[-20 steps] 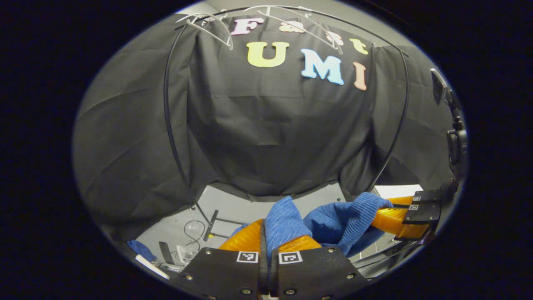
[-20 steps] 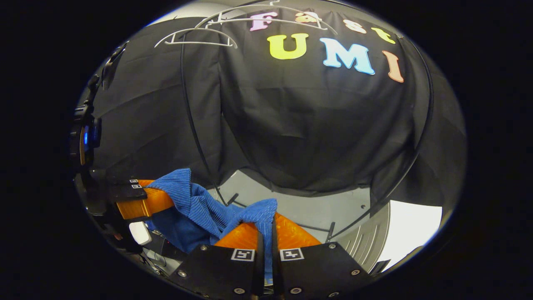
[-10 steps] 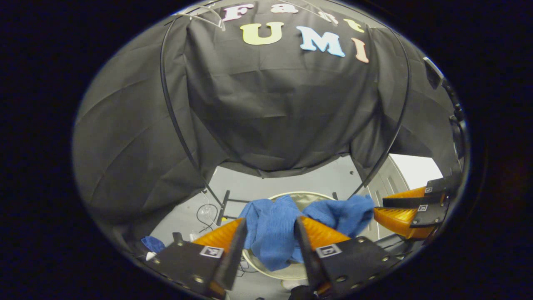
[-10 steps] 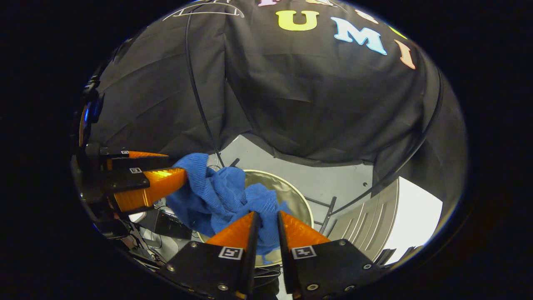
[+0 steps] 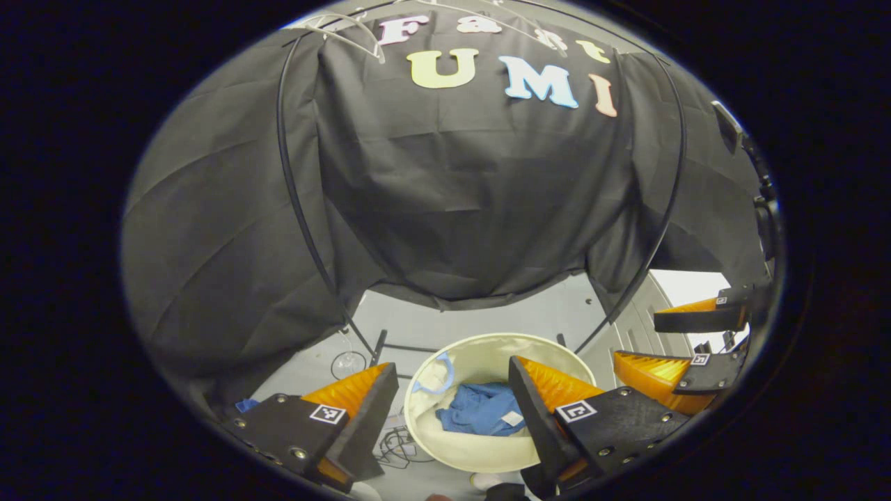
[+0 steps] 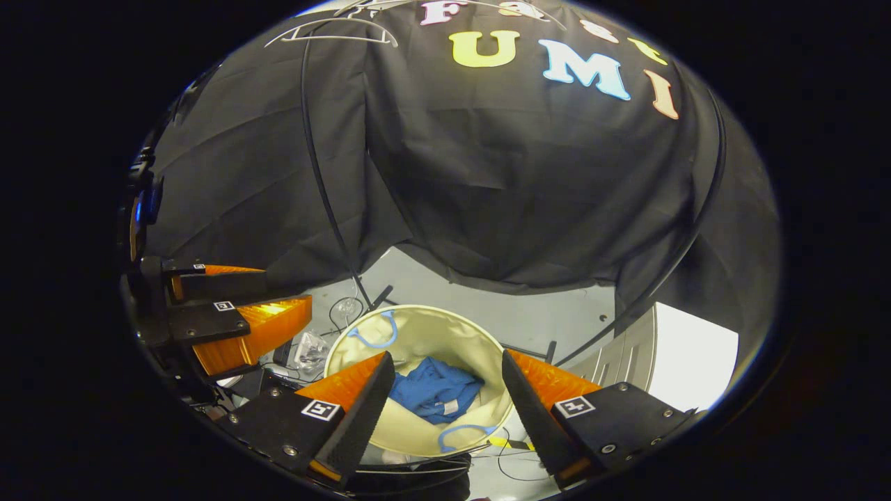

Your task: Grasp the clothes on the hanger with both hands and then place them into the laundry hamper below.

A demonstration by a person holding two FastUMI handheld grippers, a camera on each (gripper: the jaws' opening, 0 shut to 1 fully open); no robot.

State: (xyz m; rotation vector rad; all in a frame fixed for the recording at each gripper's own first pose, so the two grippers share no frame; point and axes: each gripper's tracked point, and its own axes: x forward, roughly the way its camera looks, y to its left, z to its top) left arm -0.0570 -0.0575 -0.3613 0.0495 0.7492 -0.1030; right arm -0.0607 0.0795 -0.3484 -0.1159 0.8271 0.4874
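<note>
The left tongs (image 5: pixel 449 390) are wide open and hold nothing. The right tongs (image 6: pixel 442 383) are wide open too, with nothing in them. Both hang over the hamper (image 6: pixel 418 334) on the floor. The blue clothes (image 6: pixel 435 390) lie bunched up inside it. White hangers (image 6: pixel 334 35) hang high up, far off.

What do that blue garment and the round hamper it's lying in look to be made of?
The blue garment looks like a soft knit, perhaps cotton: it lies crumpled in loose matte folds, with a small pale tag showing. The hamper seems to be thin cream fabric, slightly glossy, on a springy round rim with blue cord handles; the smooth wall hints at a pop-up type, though I can't be sure.
</note>
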